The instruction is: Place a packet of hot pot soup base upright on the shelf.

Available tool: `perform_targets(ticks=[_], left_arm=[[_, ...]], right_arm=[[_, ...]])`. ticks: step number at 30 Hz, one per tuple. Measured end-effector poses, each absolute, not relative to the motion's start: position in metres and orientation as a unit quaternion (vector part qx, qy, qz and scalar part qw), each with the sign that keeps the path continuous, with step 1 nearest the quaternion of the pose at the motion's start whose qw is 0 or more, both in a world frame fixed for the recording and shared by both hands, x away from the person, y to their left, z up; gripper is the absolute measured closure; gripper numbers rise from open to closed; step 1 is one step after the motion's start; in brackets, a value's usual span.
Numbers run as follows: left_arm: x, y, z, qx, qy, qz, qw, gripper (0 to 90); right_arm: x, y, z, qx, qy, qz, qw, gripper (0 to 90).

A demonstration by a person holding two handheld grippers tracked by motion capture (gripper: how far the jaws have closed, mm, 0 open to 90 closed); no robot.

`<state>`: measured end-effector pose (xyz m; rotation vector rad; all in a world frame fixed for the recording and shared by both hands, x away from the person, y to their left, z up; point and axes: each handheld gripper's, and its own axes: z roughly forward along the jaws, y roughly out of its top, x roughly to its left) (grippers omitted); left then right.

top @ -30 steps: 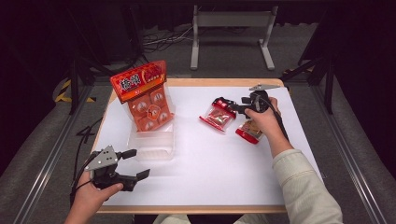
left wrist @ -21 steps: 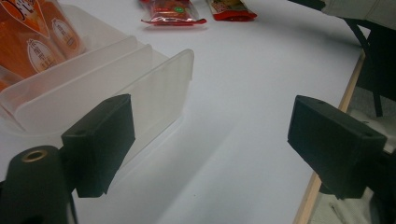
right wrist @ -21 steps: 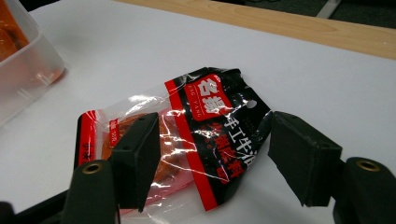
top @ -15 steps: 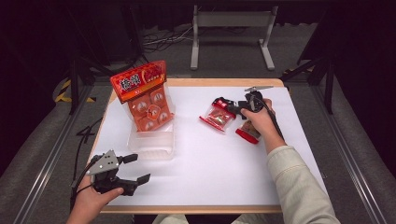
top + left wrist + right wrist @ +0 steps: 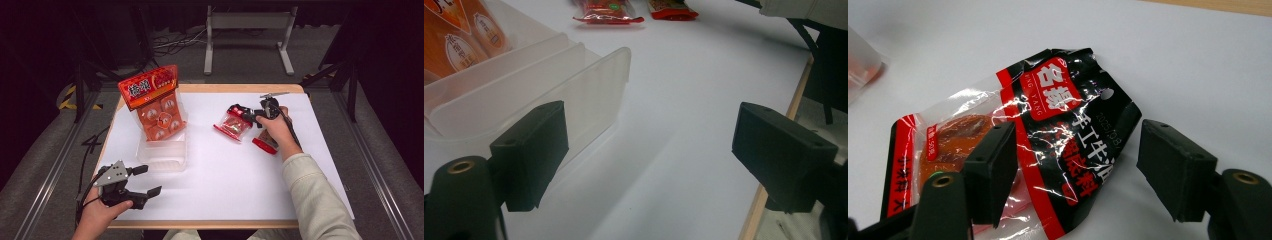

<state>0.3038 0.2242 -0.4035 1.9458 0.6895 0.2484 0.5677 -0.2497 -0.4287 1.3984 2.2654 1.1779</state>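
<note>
On the white table top (image 5: 225,175), taken as a clock face in the high view, a clear plastic divider bin (image 5: 164,152) is seen at about 9 o'clock, with a large orange bag of snacks (image 5: 156,107) stood upright in its far compartment; this item is judged already stowed. Two packets are left outside the bin: a red-and-black snack packet (image 5: 232,125) near 1 o'clock, lying flat, and a smaller red packet (image 5: 264,144) just beside it, partly hidden under the right hand. The work is judged early to middling, with one item placed and two pending. The right gripper (image 5: 247,114) is held over the red-and-black snack packet (image 5: 1048,150), jaws spread wide with the packet between them but not pinched; the jaws have just been opening a little. The left gripper (image 5: 145,180) is parked near 7 o'clock, jaws wide apart and empty, close to the near table edge. Open white surface is noted from 4 to 6 o'clock, giving a free path from packet to bin; the bin's near compartments appear empty.
</note>
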Motion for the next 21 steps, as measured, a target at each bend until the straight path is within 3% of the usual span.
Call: perform_targets(ticks=[16, 21], left_arm=[[0.305, 0.223, -0.407, 0.811, 0.285, 0.101, 0.501, 15.4], [0.305, 0.222, -0.409, 0.812, 0.289, 0.099, 0.497, 15.3]], right_arm=[[0.579, -0.242, -0.435, 0.483, 0.781, 0.381, 0.108, 31.7], [0.577, -0.237, -0.435, 0.48, 0.786, 0.372, 0.12, 39.0]])
